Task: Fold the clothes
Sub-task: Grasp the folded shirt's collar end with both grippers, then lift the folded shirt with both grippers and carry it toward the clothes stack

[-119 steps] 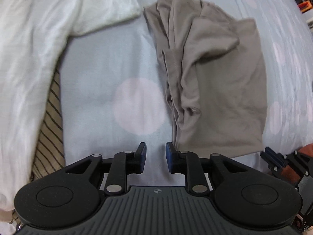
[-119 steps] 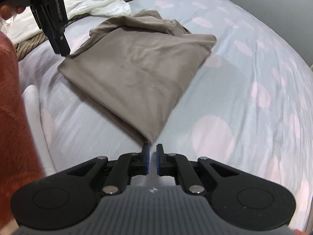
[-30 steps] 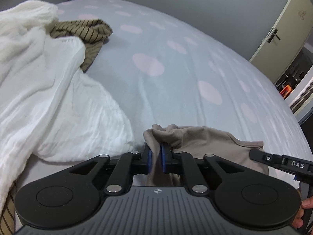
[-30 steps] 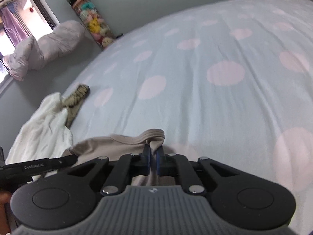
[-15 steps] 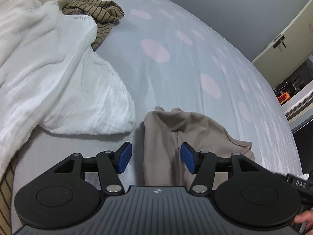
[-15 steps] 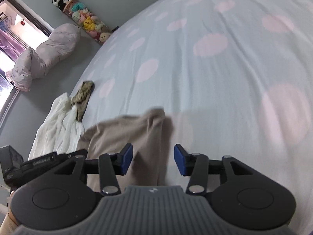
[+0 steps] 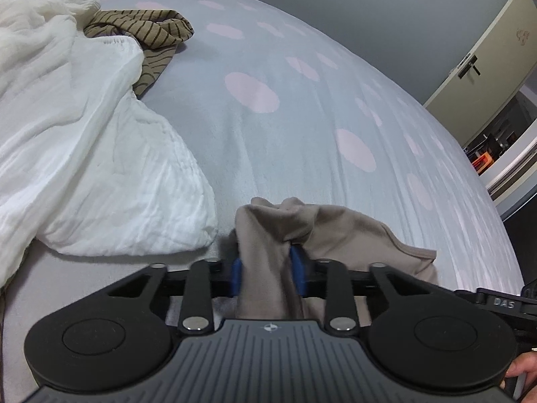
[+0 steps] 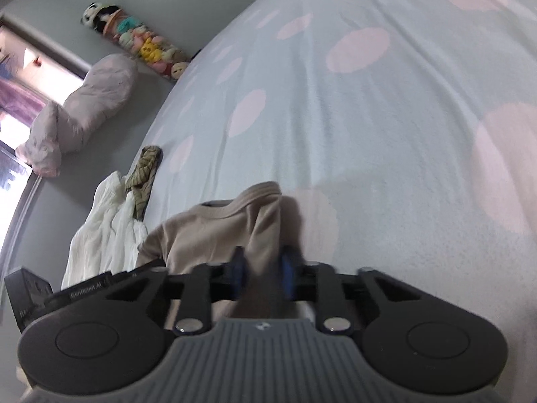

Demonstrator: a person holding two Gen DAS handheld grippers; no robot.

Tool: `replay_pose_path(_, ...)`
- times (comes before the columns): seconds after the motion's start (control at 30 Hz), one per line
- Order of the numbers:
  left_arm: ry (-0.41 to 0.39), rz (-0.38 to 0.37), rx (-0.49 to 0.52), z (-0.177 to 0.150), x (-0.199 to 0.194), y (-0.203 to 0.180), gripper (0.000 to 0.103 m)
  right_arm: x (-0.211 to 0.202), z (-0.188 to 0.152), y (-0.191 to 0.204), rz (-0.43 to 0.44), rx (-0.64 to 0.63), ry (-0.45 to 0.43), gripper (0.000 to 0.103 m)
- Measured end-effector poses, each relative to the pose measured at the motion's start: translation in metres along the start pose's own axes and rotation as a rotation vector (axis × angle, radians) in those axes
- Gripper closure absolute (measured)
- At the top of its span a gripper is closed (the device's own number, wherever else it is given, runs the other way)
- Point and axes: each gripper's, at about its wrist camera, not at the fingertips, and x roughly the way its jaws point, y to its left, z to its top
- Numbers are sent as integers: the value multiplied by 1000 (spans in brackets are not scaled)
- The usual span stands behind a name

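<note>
A taupe shirt (image 7: pixel 352 231) lies on the dotted blue bedsheet (image 7: pixel 285 127). My left gripper (image 7: pixel 267 273) has its blue pads around a bunched fold of the shirt, with the jaws partly apart and the cloth filling the gap. In the right wrist view the same shirt (image 8: pixel 208 231) shows its collar edge, and my right gripper (image 8: pixel 262 275) likewise straddles a fold of it with the jaws partly apart. The left gripper's body shows at the lower left of the right wrist view (image 8: pixel 67 288).
A white garment (image 7: pixel 67 117) and a brown striped one (image 7: pixel 147 33) lie at the left of the bed. A door (image 7: pixel 486 43) stands at the far right. A pillow (image 8: pixel 84 100) and a tube of plush toys (image 8: pixel 141 43) sit by the wall.
Both grippers opened half a second ago, releasing the shirt; now their jaws have narrowed around folds of it again, and both sit closer to the cloth.
</note>
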Motion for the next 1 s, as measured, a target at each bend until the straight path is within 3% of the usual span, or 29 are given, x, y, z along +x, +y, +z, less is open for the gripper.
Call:
replay_pose_path(0.13, -24, 17, 67, -1, -5, -11, 91, -6, -3, 16, -31, -73, -18, 97)
replay_pose_path(0.43, -178, 0, 163, -1, -63, -45, 93, -54, -18, 69, -85, -252, -158, 98)
replay_pose_path(0.6, -282, -18, 151, -9, -108, -69, 93, -91, -31, 93, -88, -311, -232, 98)
replay_pose_path(1.0, -496, -107, 259, -19, -204, -145, 94, -207, -54, 126, -66, -398, -467, 98)
